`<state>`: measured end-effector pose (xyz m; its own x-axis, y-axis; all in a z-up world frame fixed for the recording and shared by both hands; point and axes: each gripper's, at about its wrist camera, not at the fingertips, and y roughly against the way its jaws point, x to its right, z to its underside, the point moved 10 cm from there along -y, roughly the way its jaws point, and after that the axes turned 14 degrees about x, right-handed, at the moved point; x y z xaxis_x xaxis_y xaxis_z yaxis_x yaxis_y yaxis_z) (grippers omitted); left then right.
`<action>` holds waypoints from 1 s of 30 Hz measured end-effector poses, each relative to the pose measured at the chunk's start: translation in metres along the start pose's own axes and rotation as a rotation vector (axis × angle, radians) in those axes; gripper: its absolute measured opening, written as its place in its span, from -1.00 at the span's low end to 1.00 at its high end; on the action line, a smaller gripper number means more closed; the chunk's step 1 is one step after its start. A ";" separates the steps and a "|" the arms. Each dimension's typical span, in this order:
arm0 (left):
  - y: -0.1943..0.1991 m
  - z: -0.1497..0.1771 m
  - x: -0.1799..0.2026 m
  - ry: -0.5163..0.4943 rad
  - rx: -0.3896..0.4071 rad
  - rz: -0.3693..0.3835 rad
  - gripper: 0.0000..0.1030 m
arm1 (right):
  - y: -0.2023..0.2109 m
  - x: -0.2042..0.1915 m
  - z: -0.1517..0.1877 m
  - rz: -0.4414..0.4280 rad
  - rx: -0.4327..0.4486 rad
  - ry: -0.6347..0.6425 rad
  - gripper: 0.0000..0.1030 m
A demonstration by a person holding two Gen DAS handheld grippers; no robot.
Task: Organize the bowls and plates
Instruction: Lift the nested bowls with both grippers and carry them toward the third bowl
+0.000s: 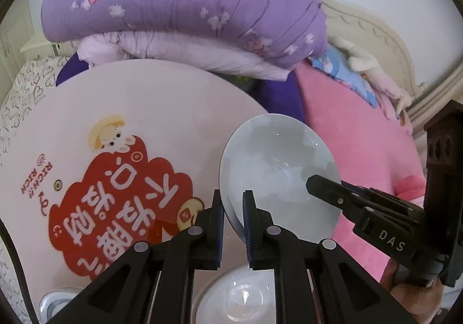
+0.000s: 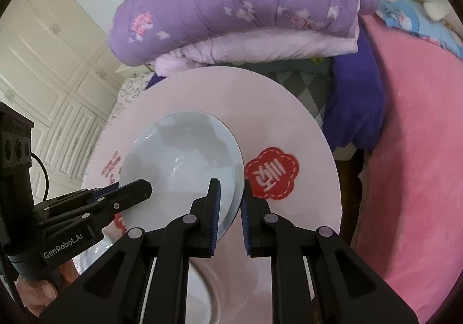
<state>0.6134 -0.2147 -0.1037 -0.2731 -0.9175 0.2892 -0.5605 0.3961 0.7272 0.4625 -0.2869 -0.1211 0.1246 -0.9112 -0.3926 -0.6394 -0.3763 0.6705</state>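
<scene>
A pale blue plate (image 1: 277, 162) hangs tilted above the round pink table (image 1: 144, 104), held by both grippers at opposite rims. In the left wrist view my left gripper (image 1: 233, 204) is shut on the plate's near-left rim, and the right gripper's fingers (image 1: 321, 185) reach onto the plate from the right. From the right wrist, the same plate (image 2: 185, 156) has my right gripper (image 2: 230, 198) shut on its right rim. The left gripper's fingers (image 2: 136, 189) clamp its left edge there.
Below the plate, a glossy white bowl (image 1: 240, 298) and a metal-rimmed dish (image 1: 53, 305) sit at the table's near edge. The table (image 2: 289, 110) carries red printed logos. Folded purple quilts (image 1: 179, 5) and a pink blanket (image 2: 411, 150) lie on the bed behind.
</scene>
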 end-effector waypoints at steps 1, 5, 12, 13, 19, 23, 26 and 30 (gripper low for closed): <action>0.010 0.002 0.001 -0.002 0.006 0.005 -0.83 | 0.005 -0.003 0.001 -0.005 0.005 0.004 -0.74; 0.036 0.010 0.004 -0.010 0.013 0.019 -0.83 | 0.023 -0.015 0.005 -0.012 0.018 0.029 -0.74; 0.080 0.030 0.008 -0.008 -0.001 0.055 -0.83 | 0.050 -0.028 0.023 -0.034 0.014 0.052 -0.74; 0.084 0.032 0.008 -0.008 -0.004 0.056 -0.83 | 0.053 -0.029 0.026 -0.036 0.011 0.056 -0.74; 0.106 0.049 0.008 -0.016 -0.019 0.064 -0.82 | 0.065 -0.038 0.044 -0.047 -0.010 0.087 -0.74; 0.111 0.061 0.008 -0.021 -0.033 0.056 -0.81 | 0.065 -0.041 0.056 -0.047 -0.028 0.101 -0.74; 0.110 0.069 0.008 -0.020 -0.048 0.052 -0.81 | 0.063 -0.042 0.065 -0.047 -0.046 0.108 -0.74; 0.108 0.076 0.009 -0.025 -0.059 0.045 -0.81 | 0.062 -0.042 0.072 -0.047 -0.061 0.117 -0.74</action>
<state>0.4907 -0.1776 -0.0696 -0.3165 -0.8973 0.3076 -0.5005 0.4334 0.7495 0.3627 -0.2599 -0.1085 0.2434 -0.9043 -0.3508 -0.5841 -0.4254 0.6913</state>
